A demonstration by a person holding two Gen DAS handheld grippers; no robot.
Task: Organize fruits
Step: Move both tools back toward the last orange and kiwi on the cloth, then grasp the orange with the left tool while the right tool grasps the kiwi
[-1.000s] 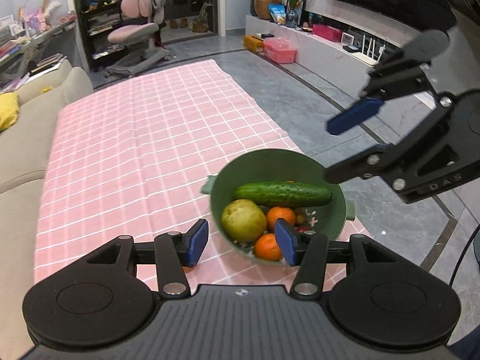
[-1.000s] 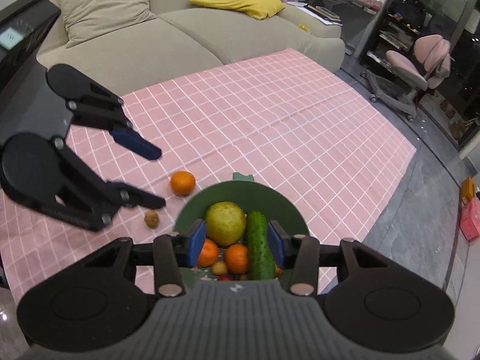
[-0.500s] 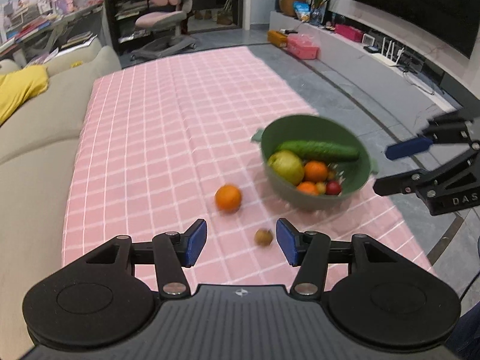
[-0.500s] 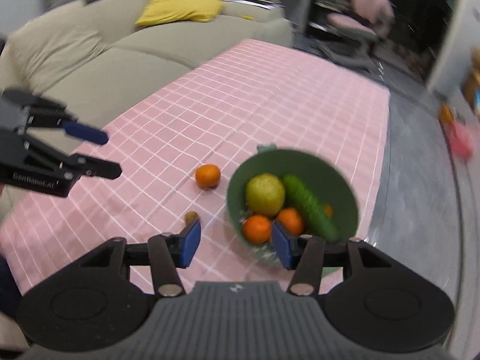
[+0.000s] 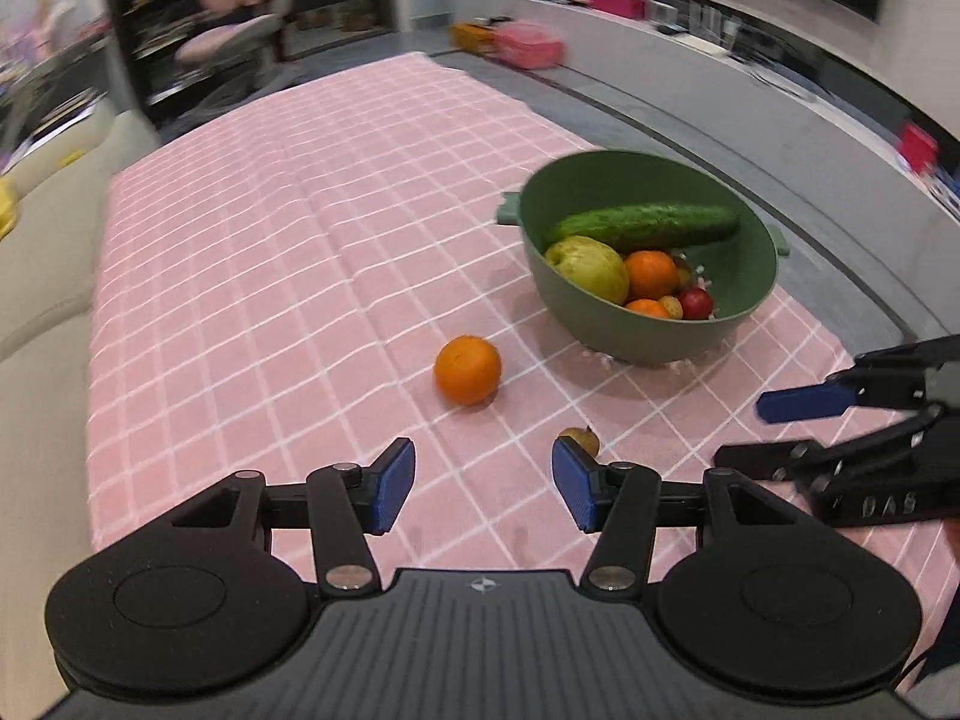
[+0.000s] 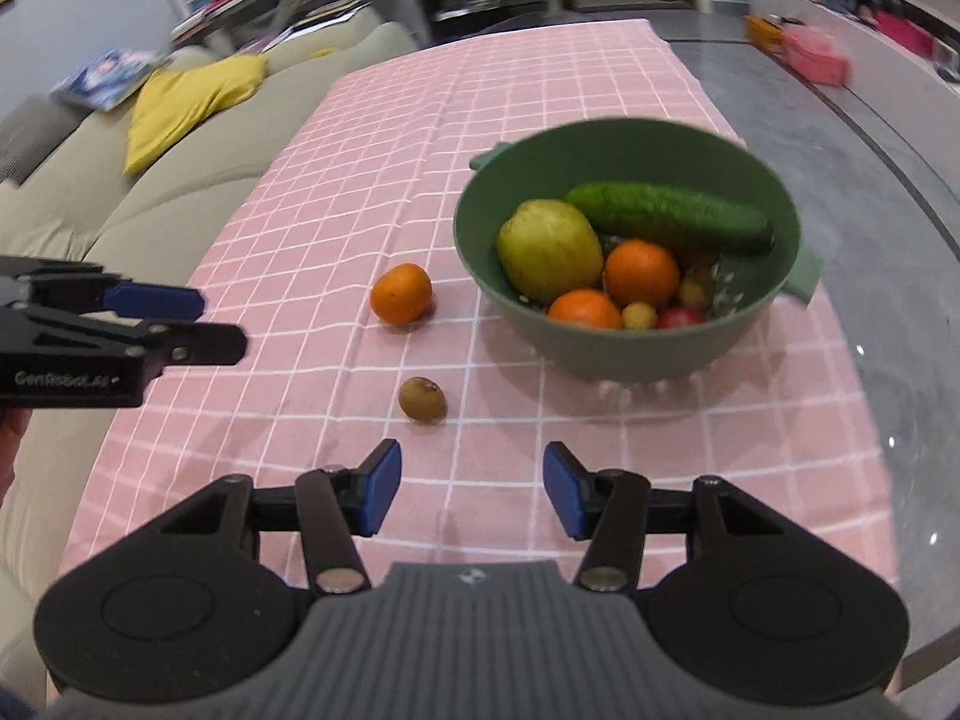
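Bowl (image 6: 630, 354) holds most fruit, orange (image 6: 401, 294) and small brown fruit (image 6: 422, 399) loose beside it on worktop (image 6: 360, 180); left hand-held gripper (image 5: 483, 483) and right hand-held gripper (image 6: 471, 489) both half-open, empty; pickup next, probably brown fruit.

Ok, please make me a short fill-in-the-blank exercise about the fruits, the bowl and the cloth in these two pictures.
1. The long dark green cucumber lies inside the round green plastic ____.
2. The loose round orange fruit rests on the ____ checked tablecloth, outside the bowl.
3. The small brown fruit lies ____ to the right gripper than the loose orange does.
4. Between the jaws of the left gripper there is ____.

Missing words: bowl; pink; nearer; nothing
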